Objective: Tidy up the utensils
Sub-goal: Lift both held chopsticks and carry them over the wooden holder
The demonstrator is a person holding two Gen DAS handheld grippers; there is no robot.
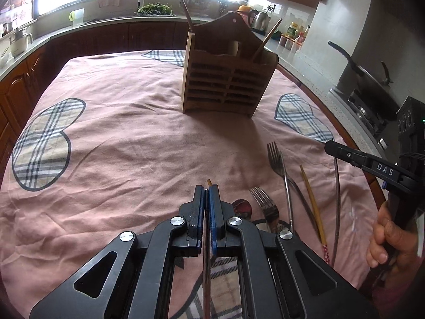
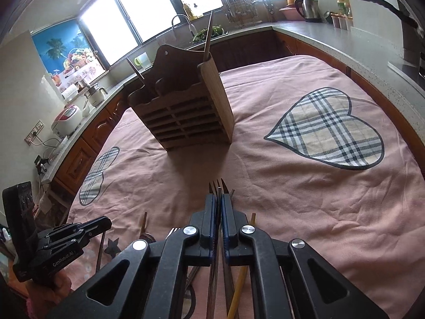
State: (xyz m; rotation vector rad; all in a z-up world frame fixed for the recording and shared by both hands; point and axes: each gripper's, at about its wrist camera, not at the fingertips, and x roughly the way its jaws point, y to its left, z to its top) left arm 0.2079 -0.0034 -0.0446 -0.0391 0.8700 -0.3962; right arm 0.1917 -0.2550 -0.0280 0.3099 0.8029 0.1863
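Note:
A slatted wooden utensil holder [image 1: 225, 79] stands on the pink cloth, with chopsticks sticking out of it; it also shows in the right wrist view [image 2: 186, 111]. My left gripper [image 1: 207, 190] is shut on a thin chopstick [image 1: 209, 182] whose tip pokes out past the pads. My right gripper [image 2: 219, 196] is shut on a fork [image 2: 217, 184], tines forward. In the left wrist view, two forks [image 1: 276, 156], a yellow chopstick [image 1: 313, 204], a spoon [image 1: 241, 208] and a thin metal rod lie near the front right, and the right gripper [image 1: 329, 146] hovers over them.
The table [image 2: 332, 199] is covered by a pink cloth with plaid hearts. Kitchen counters with a sink, kettle [image 1: 260, 21], jars and a stove with a pan [image 1: 372, 74] ring it. The left gripper [image 2: 106, 222] shows at the lower left of the right wrist view.

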